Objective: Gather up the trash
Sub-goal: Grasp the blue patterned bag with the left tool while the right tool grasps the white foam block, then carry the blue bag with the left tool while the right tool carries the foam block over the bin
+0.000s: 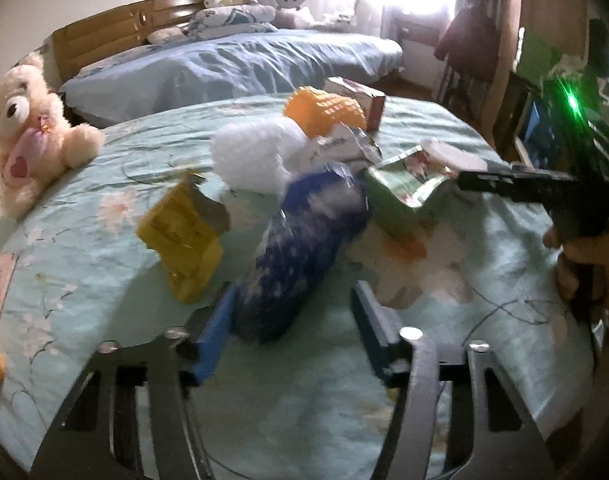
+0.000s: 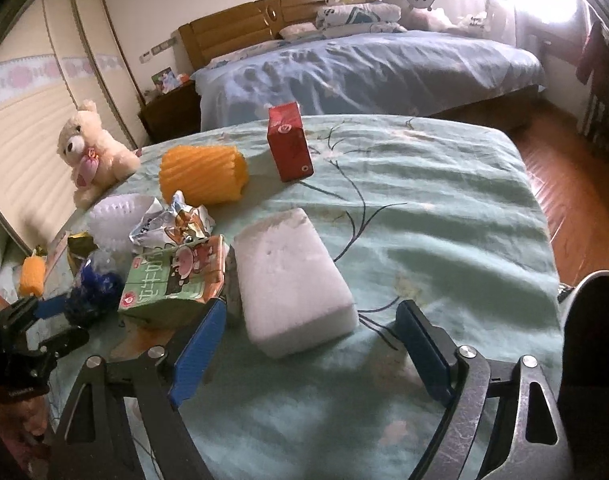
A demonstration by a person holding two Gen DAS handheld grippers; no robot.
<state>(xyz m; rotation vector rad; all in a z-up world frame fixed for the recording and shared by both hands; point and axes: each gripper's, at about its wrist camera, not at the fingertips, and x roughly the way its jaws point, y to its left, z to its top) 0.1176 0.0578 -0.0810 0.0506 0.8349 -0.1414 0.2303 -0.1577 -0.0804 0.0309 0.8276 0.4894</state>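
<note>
Left gripper (image 1: 292,320) jaws apart, blue wrapper (image 1: 304,248) between pads, contact unclear from blur. Right gripper (image 2: 310,344) jaws released astride white foam block (image 2: 292,280) mid-bed. Green floral bedspread (image 2: 444,208); red carton (image 2: 289,142) near far edge; second bed (image 2: 364,68) behind.

- The green milk carton (image 2: 175,280) bears large dark Chinese characters on its face, too distorted to read surely; a small red round mark sits at its lower left corner
- The crumpled silver wrapper (image 2: 166,222) shows dark lettering, illegible
- The yellow packet (image 1: 183,236) carries blurred print, unreadable
</note>
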